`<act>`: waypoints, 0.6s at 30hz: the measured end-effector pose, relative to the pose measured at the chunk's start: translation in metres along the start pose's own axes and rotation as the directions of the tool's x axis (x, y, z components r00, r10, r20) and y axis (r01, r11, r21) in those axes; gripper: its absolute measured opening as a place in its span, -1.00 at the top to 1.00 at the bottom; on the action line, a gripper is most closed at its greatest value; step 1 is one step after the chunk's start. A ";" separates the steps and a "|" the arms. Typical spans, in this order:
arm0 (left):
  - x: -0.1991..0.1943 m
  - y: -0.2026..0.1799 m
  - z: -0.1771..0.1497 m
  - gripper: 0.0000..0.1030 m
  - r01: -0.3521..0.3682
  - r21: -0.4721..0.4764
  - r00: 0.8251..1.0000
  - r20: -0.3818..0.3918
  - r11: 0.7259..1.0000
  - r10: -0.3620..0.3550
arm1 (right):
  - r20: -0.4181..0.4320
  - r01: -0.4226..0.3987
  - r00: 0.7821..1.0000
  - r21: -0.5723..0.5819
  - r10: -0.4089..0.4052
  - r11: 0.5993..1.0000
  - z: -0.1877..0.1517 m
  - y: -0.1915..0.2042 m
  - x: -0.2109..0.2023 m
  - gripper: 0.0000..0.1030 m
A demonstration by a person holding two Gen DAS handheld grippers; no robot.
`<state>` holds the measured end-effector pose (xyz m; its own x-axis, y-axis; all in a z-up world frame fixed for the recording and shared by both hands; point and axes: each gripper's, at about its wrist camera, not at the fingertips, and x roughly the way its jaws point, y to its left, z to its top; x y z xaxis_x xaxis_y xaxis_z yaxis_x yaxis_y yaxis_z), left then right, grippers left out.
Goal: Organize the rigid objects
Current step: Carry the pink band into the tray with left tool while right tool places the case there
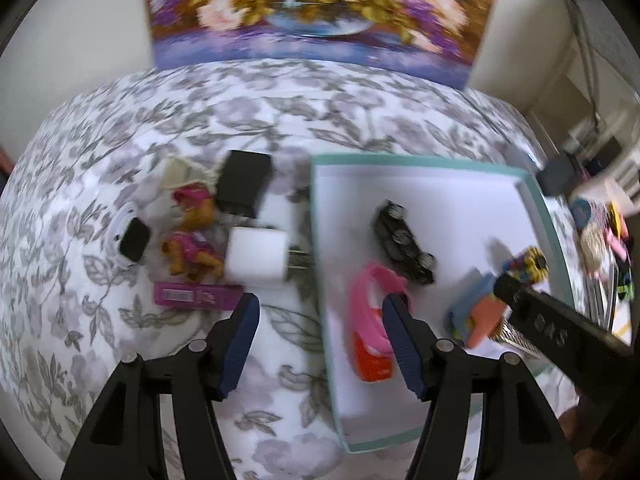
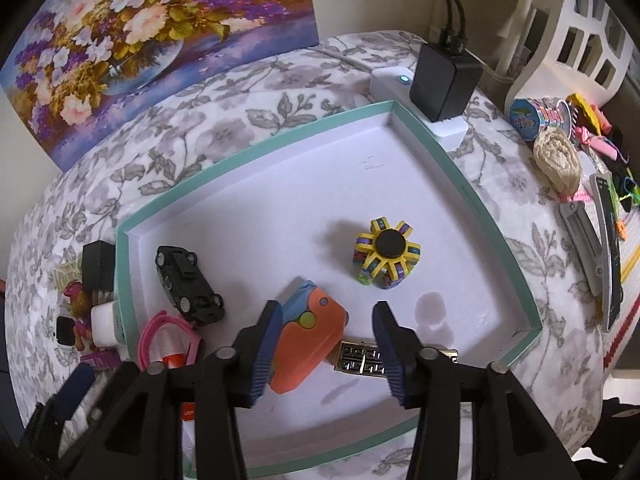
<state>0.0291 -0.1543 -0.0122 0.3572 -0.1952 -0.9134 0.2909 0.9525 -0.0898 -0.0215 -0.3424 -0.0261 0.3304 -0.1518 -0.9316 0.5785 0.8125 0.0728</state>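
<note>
A shallow teal-rimmed white box [image 1: 400, 158] [image 2: 248, 152] lies on a floral cloth. In it are a black toy car [image 1: 404, 238] [image 2: 188, 284], a pink band on an orange item [image 1: 368, 316] [image 2: 168, 336], an orange-blue toy [image 2: 308, 336] [image 1: 480, 316], a yellow spinner [image 2: 386, 254] [image 1: 526, 264] and a metal piece [image 2: 360, 358]. Left of the box lie a white charger [image 1: 258, 260], a black box [image 1: 244, 188], a toy dog [image 1: 192, 236], a purple pack [image 1: 196, 294] and a watch [image 1: 134, 238]. My left gripper [image 1: 320, 308] is open over the box's left rim. My right gripper [image 2: 324, 320] is open and empty above the orange-blue toy.
A flower painting [image 2: 160, 40] leans on the wall behind. A black adapter on a white power strip [image 2: 444, 84] sits at the box's far corner. Tape rolls, clips and small items [image 2: 560, 144] crowd the right edge of the table.
</note>
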 end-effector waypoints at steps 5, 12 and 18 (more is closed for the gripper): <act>0.003 0.037 0.006 -0.27 -0.082 -0.106 0.997 -0.004 0.991 0.081 | 0.010 0.001 1.000 -0.047 -0.001 0.999 -0.004 0.016 -0.002 -0.16; 0.003 0.090 0.009 -0.54 -0.143 -0.250 0.990 -0.019 0.958 0.143 | 0.028 -0.025 0.999 -0.126 0.029 0.992 -0.013 0.047 -0.008 -0.22; -0.001 0.125 0.012 -0.54 -0.168 -0.335 0.985 -0.019 0.927 0.172 | 0.034 -0.084 0.995 -0.198 0.092 0.977 -0.022 0.077 -0.015 -0.30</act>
<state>0.0754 -0.0381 -0.0174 0.3852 -0.0242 -0.9225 -0.0879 0.9941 -0.0628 0.0017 -0.2650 -0.0142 0.4072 -0.0953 -0.9083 0.3898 0.9175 0.0786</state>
